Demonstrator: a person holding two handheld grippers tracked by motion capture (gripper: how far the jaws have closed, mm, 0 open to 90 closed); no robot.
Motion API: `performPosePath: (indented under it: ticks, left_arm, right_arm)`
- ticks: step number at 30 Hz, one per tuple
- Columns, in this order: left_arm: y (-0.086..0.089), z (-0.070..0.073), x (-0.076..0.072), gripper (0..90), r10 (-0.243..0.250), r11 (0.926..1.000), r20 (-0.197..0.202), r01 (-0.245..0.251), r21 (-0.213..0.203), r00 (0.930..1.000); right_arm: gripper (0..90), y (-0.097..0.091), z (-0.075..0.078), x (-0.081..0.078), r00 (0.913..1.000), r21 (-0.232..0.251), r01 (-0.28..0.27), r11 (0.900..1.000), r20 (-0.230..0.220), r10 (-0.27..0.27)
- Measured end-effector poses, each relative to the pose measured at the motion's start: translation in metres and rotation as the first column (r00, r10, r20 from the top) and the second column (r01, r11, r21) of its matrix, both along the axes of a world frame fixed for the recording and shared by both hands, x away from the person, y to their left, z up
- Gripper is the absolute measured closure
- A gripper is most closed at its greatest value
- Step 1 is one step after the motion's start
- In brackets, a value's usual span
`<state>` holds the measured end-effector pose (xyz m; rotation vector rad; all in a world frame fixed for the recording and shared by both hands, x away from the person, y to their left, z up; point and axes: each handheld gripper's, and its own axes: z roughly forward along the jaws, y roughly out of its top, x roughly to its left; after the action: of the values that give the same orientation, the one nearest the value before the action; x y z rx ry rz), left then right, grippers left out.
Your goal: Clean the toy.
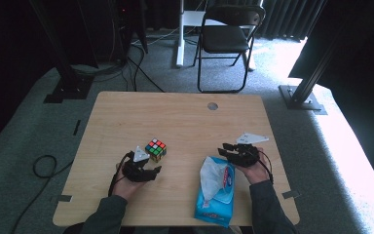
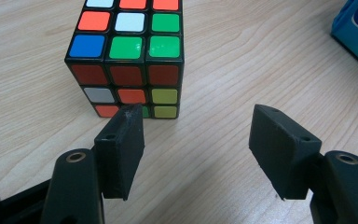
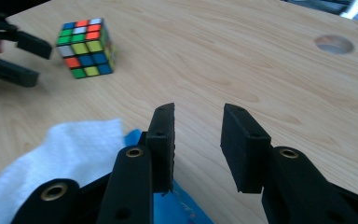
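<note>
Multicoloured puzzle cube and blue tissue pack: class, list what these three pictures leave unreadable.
- Multicoloured puzzle cube: its far sides are turned away in the left gripper view; its top is cut by the upper edge.
- Blue tissue pack: label print too small in the high view; cut by the edge in the left gripper view.
- White tissue: partly behind the right gripper.

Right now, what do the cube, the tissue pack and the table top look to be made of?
Cube: hard glossy plastic, black frame, shiny coloured tiles. Tissue pack: thin blue plastic film, slightly shiny and printed; the white sheet sticking out looks like soft, dimpled paper. Table: pale wood grain, smooth matt, probably laminate or veneer.
</note>
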<state>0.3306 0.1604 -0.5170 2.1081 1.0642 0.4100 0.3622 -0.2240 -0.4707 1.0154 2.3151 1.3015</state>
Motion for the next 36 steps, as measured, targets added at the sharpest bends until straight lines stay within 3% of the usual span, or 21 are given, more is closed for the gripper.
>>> performPosePath:
  ticks: [6,16,22,23,26,27,31,36]
  left_arm:
    - [0.0,0.0,0.0,35.8,-0.001,1.0,-0.001,0.001,0.001,1.0]
    - [-0.001,-0.001,0.0,35.8,-0.004,1.0,-0.003,0.004,0.007,1.0]
    - [-0.001,-0.001,0.0,35.8,-0.002,1.0,-0.001,0.002,0.007,1.0]
    - [-0.001,-0.001,0.0,35.8,-0.001,1.0,-0.001,0.001,0.007,1.0]
    - [-0.001,-0.001,0.001,35.8,-0.001,1.0,0.0,0.001,0.006,1.0]
    - [-0.001,-0.001,0.001,35.8,-0.001,1.0,-0.001,0.001,0.007,1.0]
    - [-0.001,-0.001,0.001,35.8,0.0,1.0,0.0,0.0,0.008,1.0]
    - [0.0,-0.001,0.001,35.7,0.003,1.0,0.001,-0.003,0.006,1.0]
  right_arm:
    - [59.8,0.008,0.005,-0.005,0.9968,-0.007,-0.079,0.9968,0.012,0.079]
    - [56.0,0.013,0.01,-0.009,0.9873,-0.011,-0.158,0.9874,0.016,0.158]
    - [54.0,0.02,0.01,-0.011,0.9759,-0.03,-0.218,0.9755,0.005,0.218]
    - [51.9,0.022,0.011,-0.012,0.9703,-0.026,-0.242,0.9699,-0.004,0.242]
    - [50.6,0.024,0.012,-0.013,0.9648,-0.021,-0.263,0.9646,-0.012,0.263]
    - [50.0,0.026,0.012,-0.014,0.9581,-0.025,-0.286,0.9579,-0.016,0.286]
    - [43.4,0.032,0.01,-0.014,0.9551,-0.048,-0.296,0.9541,-0.036,0.294]
    - [42.5,0.035,0.008,-0.012,0.9557,-0.065,-0.292,0.9542,-0.056,0.289]
